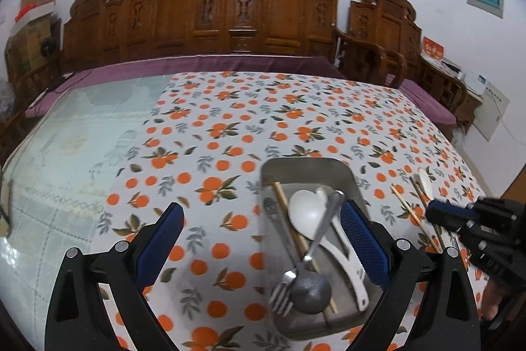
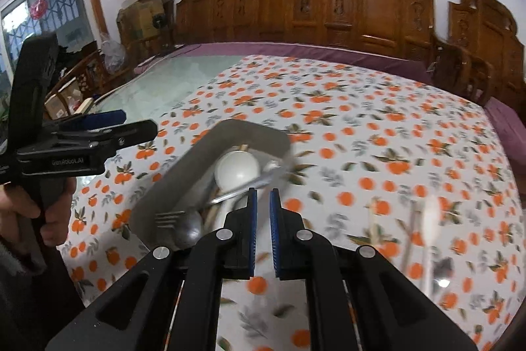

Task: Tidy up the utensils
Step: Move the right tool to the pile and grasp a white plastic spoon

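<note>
Left wrist view: a metal tray [image 1: 305,168] is seen on the table, near the front edge and toward the right side. Inside the tray a white spoon [image 1: 304,214], a metal spoon [image 1: 310,290], a fork [image 1: 282,288], a wooden chopstick [image 1: 284,203] and a white flat scoop [image 1: 345,259] are piled together. The metal spoon's handle is crossed over the white spoon. More chopsticks [image 1: 412,214] and another white spoon [image 1: 425,181] are laid on the flowered cloth [image 1: 230,120] just right of the tray, near the table's right edge.

The left gripper [image 1: 261,247] is held wide apart above the tray's left side, and nothing is gripped. In the right wrist view, the right gripper [image 2: 262,227] is nearly closed with a thin gap, and nothing is held between its blue pads [image 2: 274,239]. It is placed just beside the tray's right side. Things on the right there are blurred. A carved wooden bench [image 1: 230,15] is seen behind the table.
</note>
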Tool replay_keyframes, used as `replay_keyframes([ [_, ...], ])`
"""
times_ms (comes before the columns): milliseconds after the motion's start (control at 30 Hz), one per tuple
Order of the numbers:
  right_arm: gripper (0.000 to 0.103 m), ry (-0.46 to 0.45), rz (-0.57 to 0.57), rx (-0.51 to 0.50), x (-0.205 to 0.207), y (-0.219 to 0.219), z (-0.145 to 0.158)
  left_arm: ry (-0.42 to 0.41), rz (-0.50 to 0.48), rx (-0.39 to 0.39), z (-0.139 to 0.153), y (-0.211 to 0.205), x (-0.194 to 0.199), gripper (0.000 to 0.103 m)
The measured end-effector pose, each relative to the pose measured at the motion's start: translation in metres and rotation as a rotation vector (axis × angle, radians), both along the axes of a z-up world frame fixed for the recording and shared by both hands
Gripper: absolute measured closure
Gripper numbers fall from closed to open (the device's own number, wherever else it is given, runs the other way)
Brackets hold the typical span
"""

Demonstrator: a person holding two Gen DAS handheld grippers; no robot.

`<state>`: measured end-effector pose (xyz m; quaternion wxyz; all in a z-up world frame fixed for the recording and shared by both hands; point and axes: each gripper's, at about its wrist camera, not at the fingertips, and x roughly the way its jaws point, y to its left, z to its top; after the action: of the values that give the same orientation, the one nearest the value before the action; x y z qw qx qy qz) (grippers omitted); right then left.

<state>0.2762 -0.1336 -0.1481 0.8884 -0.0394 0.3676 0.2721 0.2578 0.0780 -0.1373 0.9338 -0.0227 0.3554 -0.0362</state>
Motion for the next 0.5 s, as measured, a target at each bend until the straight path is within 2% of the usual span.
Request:
replay_keyframes([
  [367,0.092,-0.024,-0.15,-0.052,-0.001,-0.09,-0.001,0.0,-0.074,-0.004,-0.004,-0.04,-0.005,0.011],
  [400,0.091,-0.016,-0.173,-0.054,0.002,-0.099,-0.003,0.001,-0.08,-0.003,-0.005,-0.042,-0.006,0.011],
  [467,0.079,-0.01,-0.211,-0.06,0.004,-0.113,-0.007,-0.002,-0.095,0.004,-0.006,-0.05,-0.009,0.011],
  [500,0.079,-0.015,-0.223,-0.068,0.004,-0.118,-0.008,-0.005,-0.103,0.004,-0.006,-0.054,-0.01,0.011],
])
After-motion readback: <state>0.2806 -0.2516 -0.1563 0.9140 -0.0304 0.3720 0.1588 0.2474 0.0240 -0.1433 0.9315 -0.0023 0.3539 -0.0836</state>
